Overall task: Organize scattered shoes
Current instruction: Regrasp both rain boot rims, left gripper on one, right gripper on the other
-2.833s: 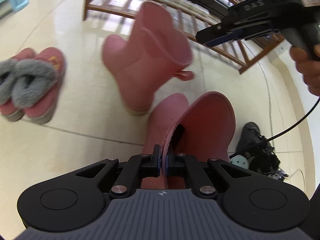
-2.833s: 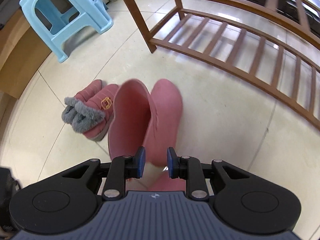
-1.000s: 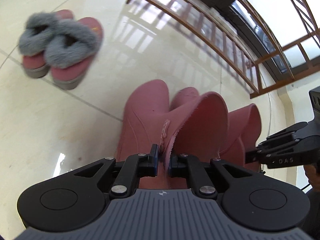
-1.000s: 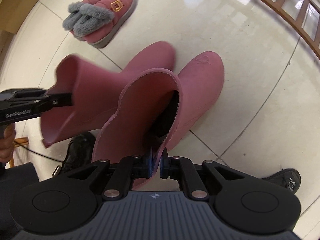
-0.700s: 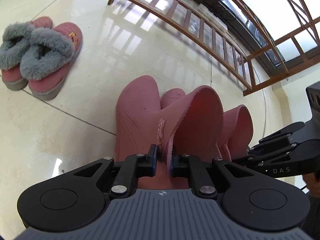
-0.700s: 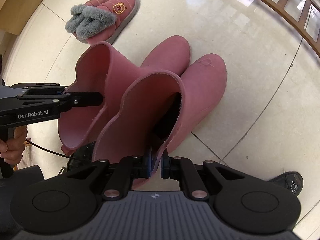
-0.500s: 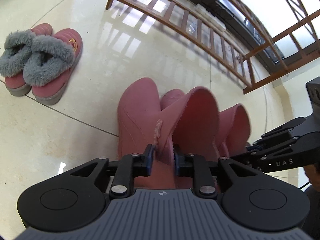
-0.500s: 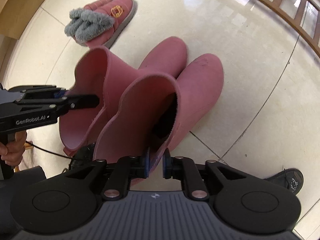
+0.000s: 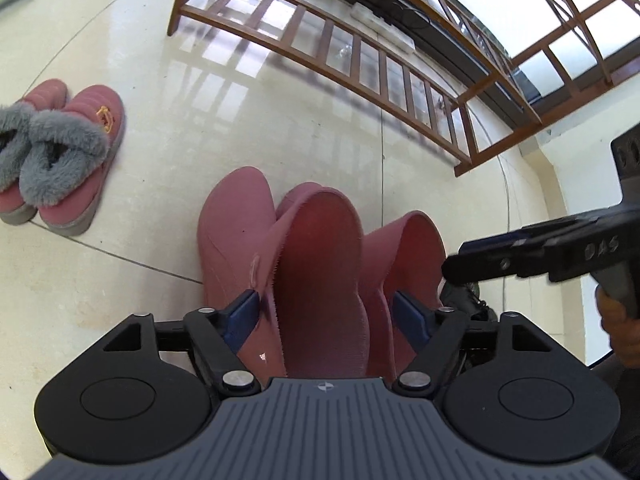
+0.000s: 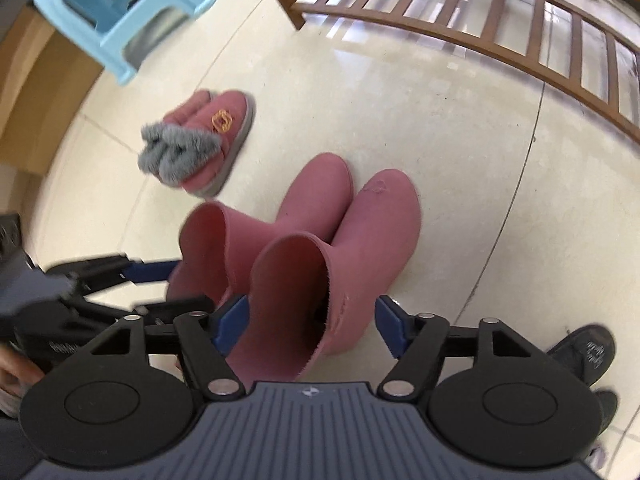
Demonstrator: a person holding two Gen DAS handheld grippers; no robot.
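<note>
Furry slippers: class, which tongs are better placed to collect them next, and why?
Probably the left tongs: both tongs are open after releasing the pink boots, but the furry slippers lie on the left side, with the boots between them and the right tongs.

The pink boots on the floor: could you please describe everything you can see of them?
The pink boots are a matching pair of matte, rubbery-looking mid-height boots with rounded toes and slightly frayed top rims. They stand upright side by side on the tiled floor, shafts touching, toes towards the wooden rack. The left tool and right tool have just been opening; each straddles a shaft, pads clear.
</note>
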